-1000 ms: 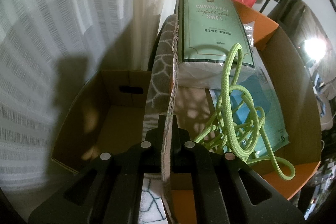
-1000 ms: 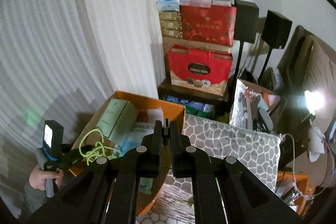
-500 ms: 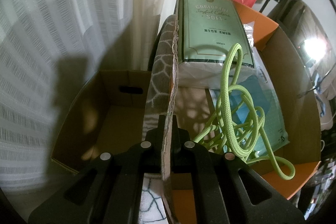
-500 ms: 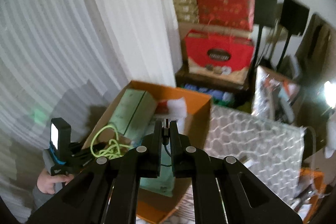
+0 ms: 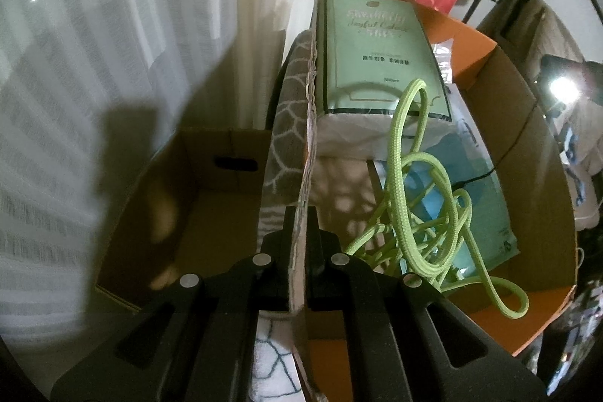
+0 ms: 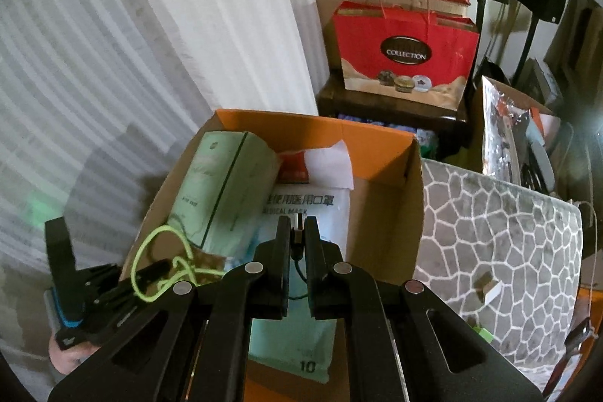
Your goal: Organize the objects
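My left gripper (image 5: pixel 300 213) is shut on the upright cardboard wall (image 5: pixel 308 138) of the orange box (image 6: pixel 312 126). Inside the box lie a pale green tissue pack (image 5: pixel 377 51), a tangled neon green rope (image 5: pixel 399 175) and a blue mask pack (image 5: pixel 486 213). Above the box's middle, my right gripper (image 6: pixel 297 224) is shut on a small USB plug (image 6: pixel 297 234), and its thin black cable (image 6: pixel 299 273) hangs below the fingers. The right wrist view also shows the left gripper (image 6: pixel 150 270) at the box's near left edge, beside the rope (image 6: pixel 166 251).
An empty brown cardboard box (image 5: pixel 211 213) sits left of the orange one, against white curtains (image 5: pixel 150 25). A grey patterned mat (image 6: pixel 490 232) lies right of the box. Red gift bags (image 6: pixel 407 55) and stacked cartons stand behind it, with an open cluttered box (image 6: pixel 527 138) at the far right.
The right gripper has come down and closer over the orange box with the plug still held. The left gripper and the box wall have not moved.
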Demonstrator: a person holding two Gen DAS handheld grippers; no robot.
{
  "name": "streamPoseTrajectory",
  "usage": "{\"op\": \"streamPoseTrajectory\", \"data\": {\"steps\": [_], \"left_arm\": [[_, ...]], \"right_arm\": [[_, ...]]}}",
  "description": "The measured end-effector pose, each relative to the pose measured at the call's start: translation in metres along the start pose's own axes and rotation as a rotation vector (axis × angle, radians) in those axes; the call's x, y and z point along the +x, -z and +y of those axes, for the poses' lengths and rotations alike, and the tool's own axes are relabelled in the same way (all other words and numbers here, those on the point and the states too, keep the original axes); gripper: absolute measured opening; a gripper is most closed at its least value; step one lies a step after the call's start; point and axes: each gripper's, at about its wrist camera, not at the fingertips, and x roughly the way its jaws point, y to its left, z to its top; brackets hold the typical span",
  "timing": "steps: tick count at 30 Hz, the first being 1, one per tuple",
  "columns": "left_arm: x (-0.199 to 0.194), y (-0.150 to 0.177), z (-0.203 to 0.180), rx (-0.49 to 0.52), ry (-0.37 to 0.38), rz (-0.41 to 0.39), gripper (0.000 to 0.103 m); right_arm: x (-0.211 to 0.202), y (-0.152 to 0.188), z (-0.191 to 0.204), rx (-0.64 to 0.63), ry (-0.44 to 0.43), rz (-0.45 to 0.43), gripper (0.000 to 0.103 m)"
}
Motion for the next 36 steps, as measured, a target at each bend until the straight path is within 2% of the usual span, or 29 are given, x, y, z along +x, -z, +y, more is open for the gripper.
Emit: {"op": "streamPoseTrajectory", "data": {"steps": [17,22,24,26,36], "left_arm": [[-0.003,-0.001,0.002,0.005,0.003,-0.006,0.002],[-0.004,-0.001,0.002,0.005,0.004,-0.007,0.002],[-0.004,-0.002,0.002,0.006,0.004,-0.006,0.002],[-0.003,-0.001,0.002,0.005,0.003,-0.007,0.002],[-0.004,-0.001,0.001,0.002,0.003,-0.007,0.002]], "right_arm": [[0.048,0.006,-0.001,-0.015,0.053,0.019,0.006],[0.055,0.005,0.000,-0.025,0.052,0.030,0.012],[0.052,0.006,0.000,-0.031,0.054,0.018,0.027],[0.047,0.006,0.000,-0.036,0.056,-0.001,0.035],[0.021,0.024,0.000,-0.085,0.077,-0.037,0.036]]}}
